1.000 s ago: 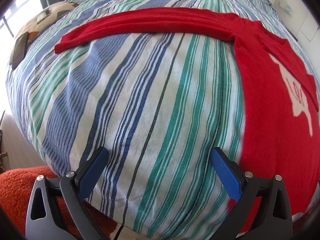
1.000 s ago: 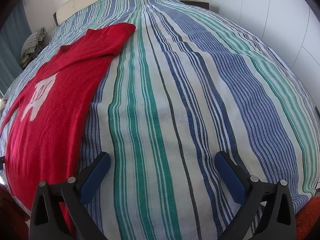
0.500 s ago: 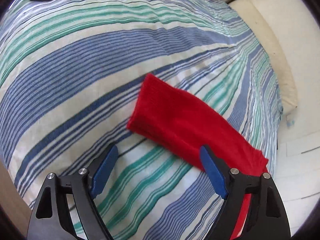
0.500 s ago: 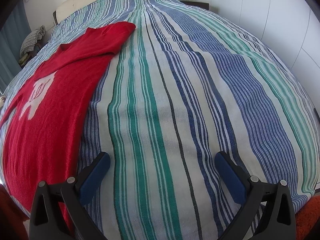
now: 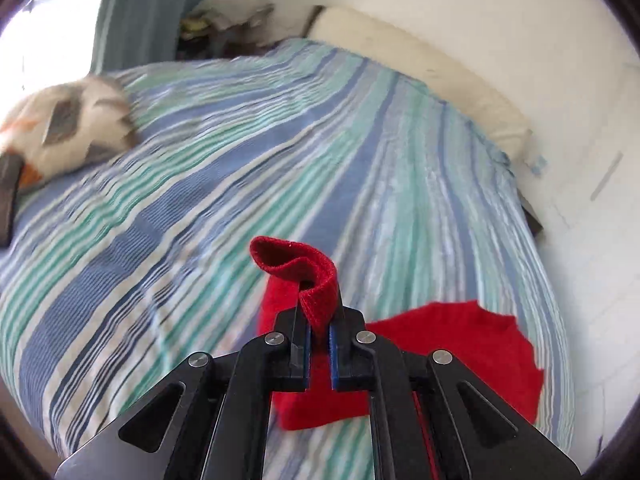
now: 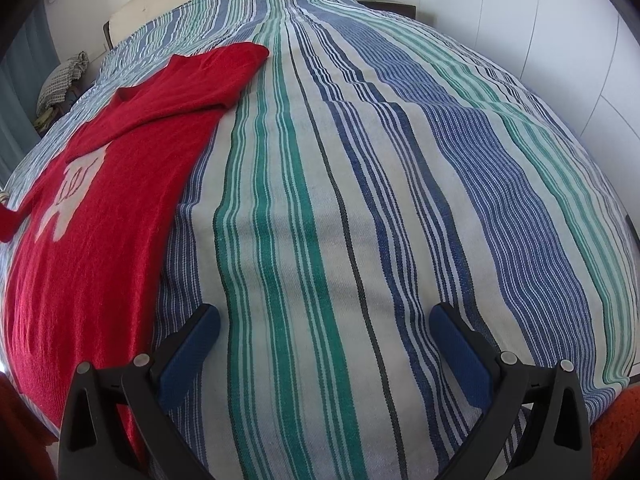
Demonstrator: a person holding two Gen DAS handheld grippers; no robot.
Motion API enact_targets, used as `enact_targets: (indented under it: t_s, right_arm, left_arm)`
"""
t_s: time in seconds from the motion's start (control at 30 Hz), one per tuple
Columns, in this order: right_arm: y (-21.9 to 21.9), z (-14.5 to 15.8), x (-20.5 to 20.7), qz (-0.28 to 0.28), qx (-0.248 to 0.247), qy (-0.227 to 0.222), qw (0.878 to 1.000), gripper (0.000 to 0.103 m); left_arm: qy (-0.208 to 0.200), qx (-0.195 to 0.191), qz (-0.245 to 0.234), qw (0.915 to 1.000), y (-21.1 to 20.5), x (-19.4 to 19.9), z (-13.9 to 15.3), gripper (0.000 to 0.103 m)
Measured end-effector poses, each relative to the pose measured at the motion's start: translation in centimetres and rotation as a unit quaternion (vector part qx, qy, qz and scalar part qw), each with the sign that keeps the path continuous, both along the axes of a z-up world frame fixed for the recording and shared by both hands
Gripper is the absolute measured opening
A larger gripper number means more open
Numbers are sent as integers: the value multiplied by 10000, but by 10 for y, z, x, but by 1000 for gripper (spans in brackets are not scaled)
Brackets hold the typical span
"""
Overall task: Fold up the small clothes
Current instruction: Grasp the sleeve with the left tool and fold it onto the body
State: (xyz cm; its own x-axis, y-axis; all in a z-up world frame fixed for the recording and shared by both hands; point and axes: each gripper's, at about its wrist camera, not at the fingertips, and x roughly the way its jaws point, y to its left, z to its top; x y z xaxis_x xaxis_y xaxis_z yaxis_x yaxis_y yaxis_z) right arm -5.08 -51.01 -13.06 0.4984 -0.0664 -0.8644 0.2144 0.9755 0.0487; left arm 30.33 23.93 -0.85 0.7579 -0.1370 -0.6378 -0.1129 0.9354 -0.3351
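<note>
While clamped: left gripper [image 5: 319,330], red sleeve [image 5: 304,276].

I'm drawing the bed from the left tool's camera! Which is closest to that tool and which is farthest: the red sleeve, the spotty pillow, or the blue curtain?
1. Red sleeve: pinched in the left tool, right in front.
2. Spotty pillow: far left, on the striped bed.
3. Blue curtain: top left, beyond the bed.

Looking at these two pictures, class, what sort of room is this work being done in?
Most likely a bedroom: the red jumper lies on a bed with a striped bedspread, a padded cream headboard stands at its far end, and a curtain hangs beside it.
</note>
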Motion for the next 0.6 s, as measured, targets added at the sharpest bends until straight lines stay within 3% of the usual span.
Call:
enact_targets:
  t_s: [0.13, 0.23, 0.3, 0.33, 0.37, 0.47, 0.6]
  right_arm:
    - [-1, 0, 0, 8, 19, 35, 10000, 103]
    - [-1, 1, 0, 38, 38, 45, 10000, 103]
    - [-1, 1, 1, 66, 45, 48, 10000, 103]
    - [-1, 0, 1, 75, 50, 51, 9999, 103]
    - [-1, 0, 0, 84, 56, 55, 9999, 103]
    - [-2, 1, -1, 126, 79, 62, 9999, 103]
    - [-3, 1, -1, 160, 107, 88, 9998, 103]
  left_arm:
    - [-541, 380, -1464, 9870, -138, 20, 57, 5]
    - [-462, 345, -2293, 9716, -230, 30, 55, 10]
    - [-129, 444, -2686, 9621, -278, 34, 32, 34]
    - [69, 538, -2777, 9591, -294, 30, 19, 62]
    - [146, 592, -2809, 9578, -303, 26, 7, 69]
    - [230, 429, -2823, 9581, -286, 12, -16, 69]
    - [455, 487, -2169, 9739, -220, 6, -43, 70]
